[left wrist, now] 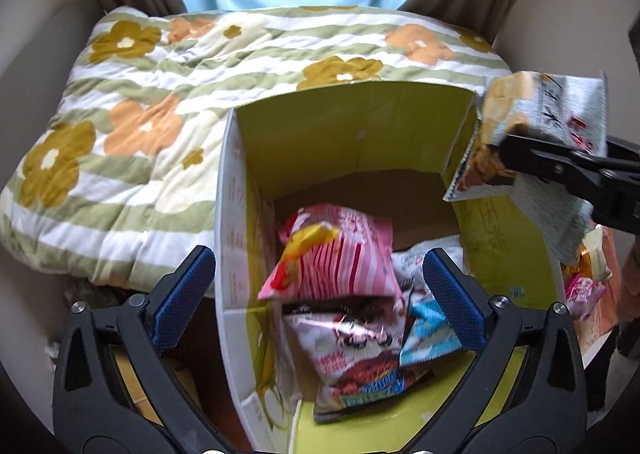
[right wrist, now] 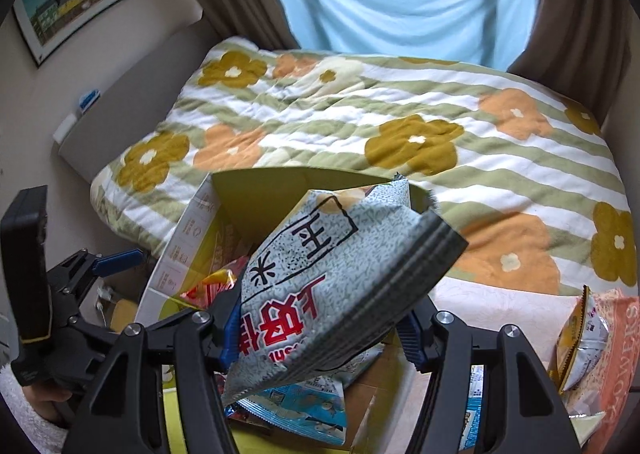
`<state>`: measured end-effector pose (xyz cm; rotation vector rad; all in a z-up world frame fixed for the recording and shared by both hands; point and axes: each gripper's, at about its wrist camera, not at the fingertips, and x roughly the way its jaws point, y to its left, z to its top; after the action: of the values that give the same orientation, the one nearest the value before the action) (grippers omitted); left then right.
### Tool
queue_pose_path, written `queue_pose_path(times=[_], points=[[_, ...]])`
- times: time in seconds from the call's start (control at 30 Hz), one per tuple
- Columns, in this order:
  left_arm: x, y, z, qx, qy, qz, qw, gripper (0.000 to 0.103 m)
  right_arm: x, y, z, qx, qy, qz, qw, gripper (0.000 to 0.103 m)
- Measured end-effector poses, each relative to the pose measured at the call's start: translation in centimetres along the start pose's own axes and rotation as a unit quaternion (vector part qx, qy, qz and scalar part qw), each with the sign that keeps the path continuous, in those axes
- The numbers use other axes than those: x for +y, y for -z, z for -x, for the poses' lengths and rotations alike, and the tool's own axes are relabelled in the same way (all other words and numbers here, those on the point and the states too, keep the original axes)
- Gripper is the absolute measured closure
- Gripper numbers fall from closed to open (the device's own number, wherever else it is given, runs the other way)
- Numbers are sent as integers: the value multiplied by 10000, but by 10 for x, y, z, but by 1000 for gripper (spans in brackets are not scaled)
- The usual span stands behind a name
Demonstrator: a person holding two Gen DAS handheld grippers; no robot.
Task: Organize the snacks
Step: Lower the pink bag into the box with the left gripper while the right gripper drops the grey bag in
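Observation:
An open cardboard box point(left wrist: 352, 125) with yellow-green inner walls stands in front of the bed and holds several snack bags, a pink striped bag point(left wrist: 340, 254) on top. My left gripper point(left wrist: 316, 294) is open and empty, hovering over the box's near left corner. My right gripper point(right wrist: 320, 330) is shut on a grey speckled snack bag point(right wrist: 340, 274) with red characters, held above the box's right side. In the left wrist view that bag point(left wrist: 536, 125) hangs over the right wall, pinched by the right gripper point(left wrist: 520, 157).
A bed with a floral striped quilt point(left wrist: 160, 113) lies behind the box point(right wrist: 256, 189). More snack bags point(right wrist: 580, 338) lie on a peach cloth at the right. The left gripper point(right wrist: 116, 260) shows at the left in the right wrist view.

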<state>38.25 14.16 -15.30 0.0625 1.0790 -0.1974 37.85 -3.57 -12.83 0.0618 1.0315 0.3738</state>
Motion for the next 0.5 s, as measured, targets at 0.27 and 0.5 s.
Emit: queue_pose_path(times=[0.27,0.5], points=[[6,6,13,-31,-17,91,10000,0,11,4,-17,91,27,87,9999,43],[19,11,16,-8,214,372,9991,0,7,16,-3,-499,77,-5,9987,0]])
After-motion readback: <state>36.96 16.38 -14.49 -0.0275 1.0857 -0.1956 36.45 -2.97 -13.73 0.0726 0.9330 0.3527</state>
